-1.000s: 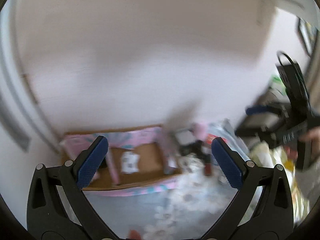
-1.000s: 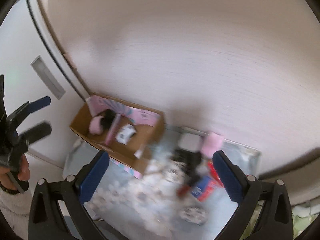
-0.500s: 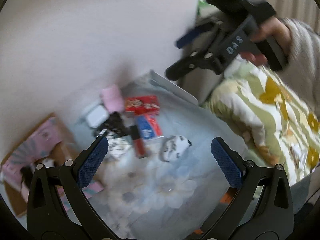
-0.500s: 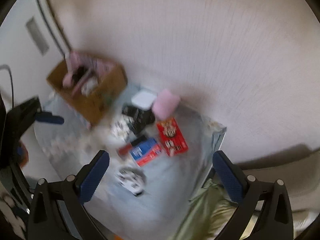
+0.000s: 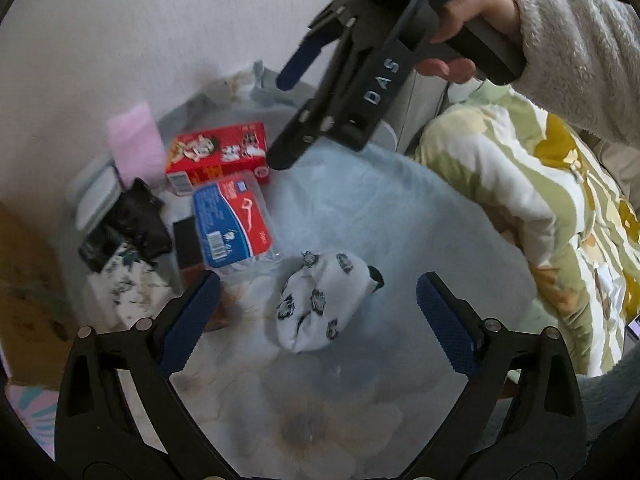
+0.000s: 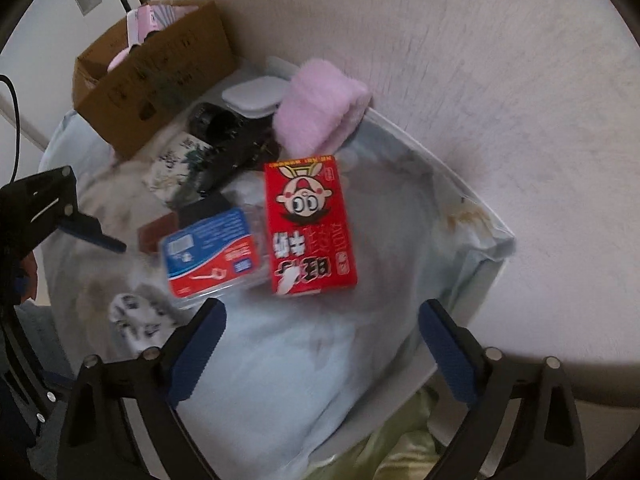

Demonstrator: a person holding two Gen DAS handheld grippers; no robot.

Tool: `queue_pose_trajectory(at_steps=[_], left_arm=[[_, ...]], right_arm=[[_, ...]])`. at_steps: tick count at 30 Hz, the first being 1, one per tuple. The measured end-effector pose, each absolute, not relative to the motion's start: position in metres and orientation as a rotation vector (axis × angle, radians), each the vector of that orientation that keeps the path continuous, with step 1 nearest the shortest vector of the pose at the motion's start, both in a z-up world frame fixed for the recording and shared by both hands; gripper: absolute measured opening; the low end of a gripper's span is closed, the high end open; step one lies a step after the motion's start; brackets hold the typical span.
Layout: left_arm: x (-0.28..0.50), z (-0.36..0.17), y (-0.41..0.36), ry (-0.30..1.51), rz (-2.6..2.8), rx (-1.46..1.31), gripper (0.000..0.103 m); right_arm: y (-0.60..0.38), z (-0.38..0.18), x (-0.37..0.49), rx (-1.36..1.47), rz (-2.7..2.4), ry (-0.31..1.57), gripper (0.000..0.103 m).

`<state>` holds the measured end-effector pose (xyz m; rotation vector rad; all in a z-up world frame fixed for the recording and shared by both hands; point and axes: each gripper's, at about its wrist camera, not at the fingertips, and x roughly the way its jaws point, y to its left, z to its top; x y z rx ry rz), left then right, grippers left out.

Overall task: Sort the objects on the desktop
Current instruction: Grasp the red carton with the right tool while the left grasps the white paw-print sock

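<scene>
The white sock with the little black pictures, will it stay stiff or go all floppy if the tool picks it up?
Probably floppy. The white sock lies bunched and rounded on the blue cloth, so its loose ends would likely droop. It looks like soft fabric, so it is likely light and unlikely to break or roll. The open left tool may catch only a fold.
</scene>
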<state>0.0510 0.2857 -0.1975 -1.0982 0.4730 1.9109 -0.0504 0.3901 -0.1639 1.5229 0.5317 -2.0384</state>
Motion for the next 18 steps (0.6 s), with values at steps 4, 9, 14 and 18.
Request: queue_pose_trajectory(at_steps=[4, 9, 14, 18], left_arm=[[0.047, -0.208, 0.290, 0.475, 1.906, -1.111, 0.095], [0.043, -0.213, 0.292, 0.444, 1.896, -1.123, 0.094], [0.038, -0.223, 0.295, 0.414, 1.844, -1.169, 0.062], [0.041, -0.226, 0.295, 0.421, 1.827, -1.175, 0.049]], right_arm=[[0.392, -0.177, -0.059, 1.517, -2.019, 0.548, 0.092], [0.391, -0.182, -0.063, 1.487, -1.993, 0.569, 0.088], [0.391, -0.187, -0.066, 1.498, -1.942, 0.583, 0.059], [0.390, -0.188, -0.063, 1.488, -1.922, 0.588, 0.047]])
